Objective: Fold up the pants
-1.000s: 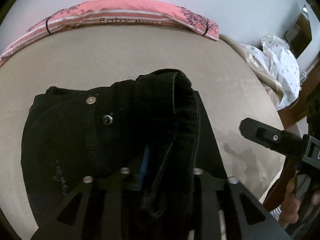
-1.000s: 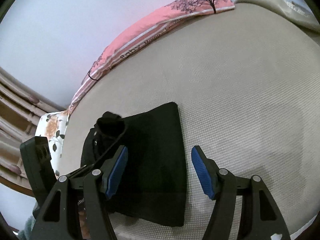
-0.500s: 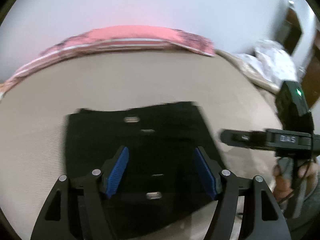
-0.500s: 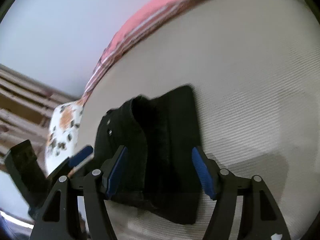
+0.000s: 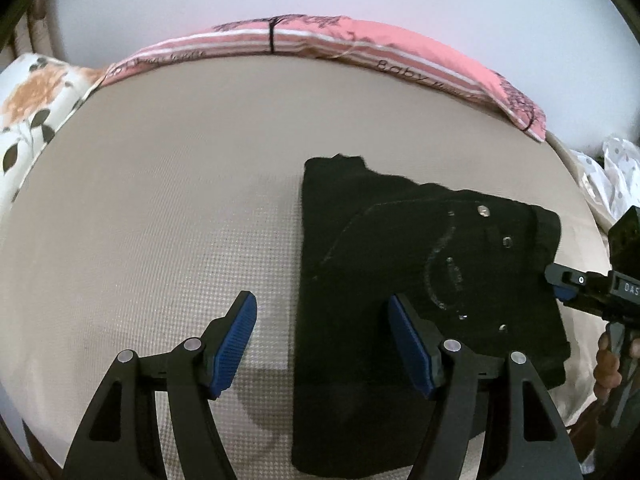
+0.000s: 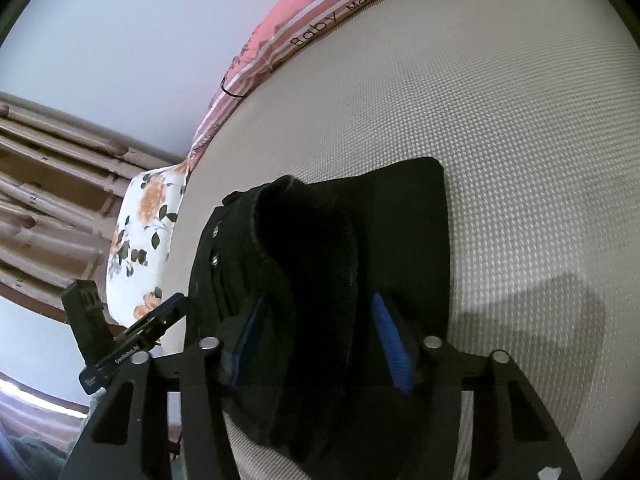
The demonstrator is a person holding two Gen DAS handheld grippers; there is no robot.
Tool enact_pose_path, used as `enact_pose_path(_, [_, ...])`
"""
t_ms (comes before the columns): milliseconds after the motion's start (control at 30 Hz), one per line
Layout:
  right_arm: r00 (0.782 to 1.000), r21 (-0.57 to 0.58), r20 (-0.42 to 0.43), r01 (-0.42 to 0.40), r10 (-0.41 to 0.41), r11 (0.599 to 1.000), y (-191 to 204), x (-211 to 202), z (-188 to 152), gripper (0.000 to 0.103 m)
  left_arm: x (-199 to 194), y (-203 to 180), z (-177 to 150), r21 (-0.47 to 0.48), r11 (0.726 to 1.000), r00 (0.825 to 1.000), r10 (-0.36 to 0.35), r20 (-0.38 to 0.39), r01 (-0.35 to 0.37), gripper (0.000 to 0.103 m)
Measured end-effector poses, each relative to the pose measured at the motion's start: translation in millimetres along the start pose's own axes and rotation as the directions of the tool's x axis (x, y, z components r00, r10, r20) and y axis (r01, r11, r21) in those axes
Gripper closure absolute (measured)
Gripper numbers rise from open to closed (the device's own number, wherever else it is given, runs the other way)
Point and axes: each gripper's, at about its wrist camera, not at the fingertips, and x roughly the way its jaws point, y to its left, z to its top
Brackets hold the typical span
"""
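Note:
The black pants (image 5: 420, 280) lie folded in a compact stack on the beige mattress (image 5: 160, 220). My left gripper (image 5: 322, 340) is open and empty; its right finger hangs over the stack's left edge. In the right wrist view the pants (image 6: 320, 260) bulge up between the blue pads of my right gripper (image 6: 316, 344), which sits around a raised fold. The jaws stand apart, and whether they pinch the cloth I cannot tell. The right gripper also shows in the left wrist view (image 5: 568, 284) at the stack's right edge.
A pink striped pillow (image 5: 320, 48) lies along the far edge of the mattress. A floral pillow (image 5: 36, 104) is at the far left corner. White spotted cloth (image 5: 616, 176) lies at the right. Curtains (image 6: 48, 184) hang beyond the bed.
My left gripper let go of the pants fold, opened and drew back to the left. My right gripper moved in over the stack, and a fold now rises between its pads.

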Motion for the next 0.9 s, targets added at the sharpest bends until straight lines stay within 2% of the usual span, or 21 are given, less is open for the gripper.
enact_pose_path(167, [0.999,-0.019,-0.003,-0.048,0.048,0.999,-2,7,7,0.058,8,2,0,-0.026,1.0,1.0,-0.012,-0.022,0.011,0.034])
enact_pose_path(300, [0.995,-0.08,-0.053,-0.083,0.079,0.993,6,18,8,0.062,12,1,1,-0.024,1.0,0.999,-0.004,-0.031,0.003,0.034])
enact_pose_path(400, [0.992,-0.122,-0.08,-0.103,0.094,0.987,9,25,9,0.072,13,2,2,-0.026,1.0,0.999,-0.004,-0.033,0.003,0.033])
enact_pose_path(467, [0.99,-0.092,-0.077,-0.123,0.116,0.988,3,29,12,0.076,15,2,2,-0.028,1.0,0.999,0.002,-0.032,-0.003,0.032])
enact_pose_path(533, [0.99,-0.059,-0.061,-0.129,0.125,0.99,1,30,12,0.076,17,2,2,-0.034,0.999,0.999,0.01,-0.032,-0.011,0.031])
enact_pose_path(667, [0.996,-0.03,-0.006,-0.086,0.086,0.996,16,21,6,0.09,16,2,3,-0.04,0.999,0.999,0.006,-0.032,-0.007,0.031])
enact_pose_path(733, [0.994,-0.002,0.02,-0.103,0.103,0.995,22,10,7,0.094,13,2,5,-0.044,0.999,1.0,0.003,-0.029,-0.004,0.031])
enact_pose_path(800, [0.992,0.013,0.049,-0.121,0.12,0.993,28,-6,7,0.094,9,2,7,-0.042,0.999,1.0,0.001,-0.018,-0.002,0.031])
enact_pose_path(900, [0.992,-0.027,0.099,-0.08,0.083,0.996,38,-25,8,0.094,3,-1,10,-0.03,1.0,1.0,-0.003,0.004,0.003,0.031])
